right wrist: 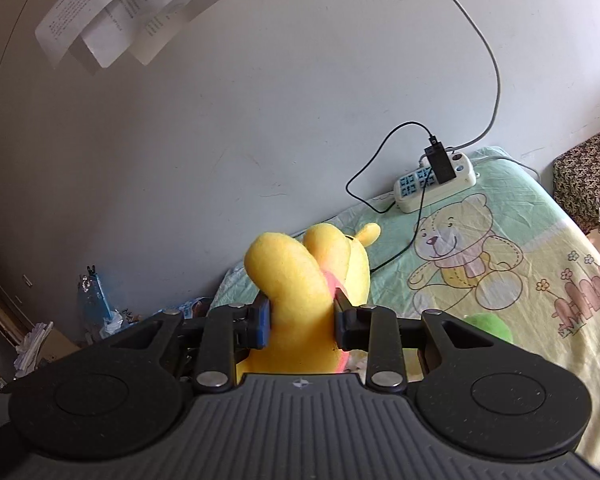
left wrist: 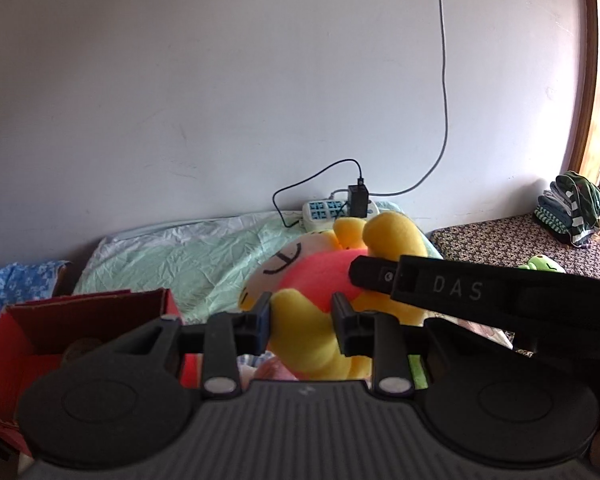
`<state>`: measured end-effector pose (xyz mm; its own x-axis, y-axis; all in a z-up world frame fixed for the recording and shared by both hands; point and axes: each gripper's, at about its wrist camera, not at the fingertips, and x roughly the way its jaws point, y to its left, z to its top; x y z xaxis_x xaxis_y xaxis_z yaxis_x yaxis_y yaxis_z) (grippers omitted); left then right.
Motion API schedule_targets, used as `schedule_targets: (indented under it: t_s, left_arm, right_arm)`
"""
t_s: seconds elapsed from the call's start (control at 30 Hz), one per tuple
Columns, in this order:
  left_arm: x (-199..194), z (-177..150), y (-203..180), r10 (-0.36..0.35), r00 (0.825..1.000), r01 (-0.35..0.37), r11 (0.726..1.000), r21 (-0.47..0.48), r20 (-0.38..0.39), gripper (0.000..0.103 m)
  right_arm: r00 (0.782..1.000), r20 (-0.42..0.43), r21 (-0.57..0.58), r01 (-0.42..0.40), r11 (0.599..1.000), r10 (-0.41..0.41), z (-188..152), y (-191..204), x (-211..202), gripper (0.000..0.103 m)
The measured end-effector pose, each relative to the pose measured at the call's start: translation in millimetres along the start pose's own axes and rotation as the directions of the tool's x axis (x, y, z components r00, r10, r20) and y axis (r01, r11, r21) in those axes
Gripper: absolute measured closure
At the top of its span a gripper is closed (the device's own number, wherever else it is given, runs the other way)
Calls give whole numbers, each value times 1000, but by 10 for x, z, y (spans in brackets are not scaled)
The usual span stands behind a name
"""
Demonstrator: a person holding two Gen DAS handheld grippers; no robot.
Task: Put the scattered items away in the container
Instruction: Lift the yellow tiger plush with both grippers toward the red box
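Observation:
A yellow plush bear with a red shirt [left wrist: 320,276] hangs above the bed, held by both grippers. My left gripper [left wrist: 302,316] is shut on one yellow limb of it. My right gripper [right wrist: 302,320] is shut on another yellow limb of the plush bear [right wrist: 296,280]; that gripper's finger also shows as a black bar marked DAS [left wrist: 440,284] in the left wrist view. A red cardboard box [left wrist: 28,336] stands open at the lower left, just left of the toy. A brown plush shape lies inside it.
A white power strip [right wrist: 436,184] with a black charger and cables lies on the bed by the wall. A green plush toy [right wrist: 490,328] sits on the bear-print sheet [right wrist: 520,256]. Folded clothes [left wrist: 570,208] are stacked on a patterned seat at right.

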<state>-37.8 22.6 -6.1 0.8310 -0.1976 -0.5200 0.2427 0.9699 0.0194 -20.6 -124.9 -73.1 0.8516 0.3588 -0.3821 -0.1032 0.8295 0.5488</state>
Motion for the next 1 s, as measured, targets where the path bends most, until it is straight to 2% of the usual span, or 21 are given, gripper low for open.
schedule_targets:
  t_s: [0.17,0.33,0.57,0.87,0.93,1.0]
  left_arm:
    - [-165,-77,486,57,998,-57,998,-11,27,74]
    - [-302,-176,1215,105,994,-104,994,-24,34,75]
    - [-237,-366,2145,152,988,-153,988,-12,-7,75]
    - [52,-675,2877,215,973,-210,975,70,-77,74]
    - [101,-741,2981,240,966,-231,968,96,-94,78]
    - [129,-805,3116,227,966,-219,973,79,-122,79]
  right_arm:
    - [998,-6,-10,-57,998,57,-129,401,142,71]
    - [995,-16,-19,-95,995,94,-350,954,441,71]
    - [992,-41,-16,-117,993,117,-758,1695,1005,71]
    - [990,-58,7,-131,991,131,-1267,2130,1554,71]
    - [988,-76,10,-136,991,136,-1353,2209,1630,70]
    - [983,-109,33,-144,989,147,-1427,2247,1673,71]
